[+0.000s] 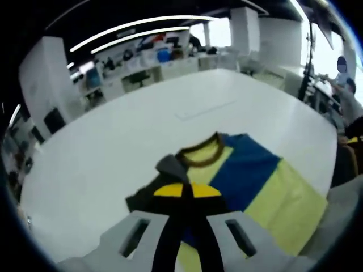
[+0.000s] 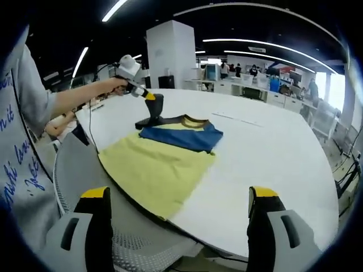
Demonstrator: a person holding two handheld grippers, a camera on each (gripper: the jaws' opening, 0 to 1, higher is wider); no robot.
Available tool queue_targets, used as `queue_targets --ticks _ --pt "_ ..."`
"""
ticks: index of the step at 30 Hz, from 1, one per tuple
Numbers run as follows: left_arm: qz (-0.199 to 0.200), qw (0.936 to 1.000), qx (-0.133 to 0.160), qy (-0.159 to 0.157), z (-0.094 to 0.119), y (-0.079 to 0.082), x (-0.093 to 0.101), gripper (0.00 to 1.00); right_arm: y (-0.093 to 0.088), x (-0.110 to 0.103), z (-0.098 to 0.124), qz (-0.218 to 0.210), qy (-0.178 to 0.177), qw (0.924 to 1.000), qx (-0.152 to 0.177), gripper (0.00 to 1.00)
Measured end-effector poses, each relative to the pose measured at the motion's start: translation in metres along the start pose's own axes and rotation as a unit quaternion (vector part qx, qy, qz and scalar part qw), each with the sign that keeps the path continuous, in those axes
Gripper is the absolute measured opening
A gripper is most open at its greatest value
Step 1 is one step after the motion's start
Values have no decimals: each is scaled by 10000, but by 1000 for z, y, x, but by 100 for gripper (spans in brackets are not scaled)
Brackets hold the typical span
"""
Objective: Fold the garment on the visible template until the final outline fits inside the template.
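My left gripper (image 2: 151, 102) has its jaws clamped on the dark sleeve (image 2: 154, 113) of the shirt (image 2: 161, 158), lifting it above the shirt's collar end. The shirt lies on the desk (image 2: 266, 153), its hem at the near edge. My right gripper (image 2: 178, 207) hangs off that edge, jaws wide apart.

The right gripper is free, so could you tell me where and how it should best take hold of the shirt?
Probably the shirt's near hem corner, which overhangs the table edge nearest the open right gripper. Come in level from the table edge so one jaw can slip under the single flat layer. The left gripper looks shut on the dark sleeve.
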State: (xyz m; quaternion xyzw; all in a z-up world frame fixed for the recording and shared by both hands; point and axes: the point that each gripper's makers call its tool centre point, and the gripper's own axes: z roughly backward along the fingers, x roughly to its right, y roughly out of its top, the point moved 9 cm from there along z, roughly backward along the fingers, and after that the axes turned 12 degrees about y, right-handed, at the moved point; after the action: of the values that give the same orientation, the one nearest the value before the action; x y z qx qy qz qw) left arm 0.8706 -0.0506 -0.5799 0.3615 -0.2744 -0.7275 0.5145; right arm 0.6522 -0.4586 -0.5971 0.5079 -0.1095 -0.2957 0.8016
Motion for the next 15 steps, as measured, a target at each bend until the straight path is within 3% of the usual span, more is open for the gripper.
queue_targets --ticks 15 --pt "-75 9996 -7 -289 -19 18 48 0 -16 10 13 -137 -9 9999 -62 100"
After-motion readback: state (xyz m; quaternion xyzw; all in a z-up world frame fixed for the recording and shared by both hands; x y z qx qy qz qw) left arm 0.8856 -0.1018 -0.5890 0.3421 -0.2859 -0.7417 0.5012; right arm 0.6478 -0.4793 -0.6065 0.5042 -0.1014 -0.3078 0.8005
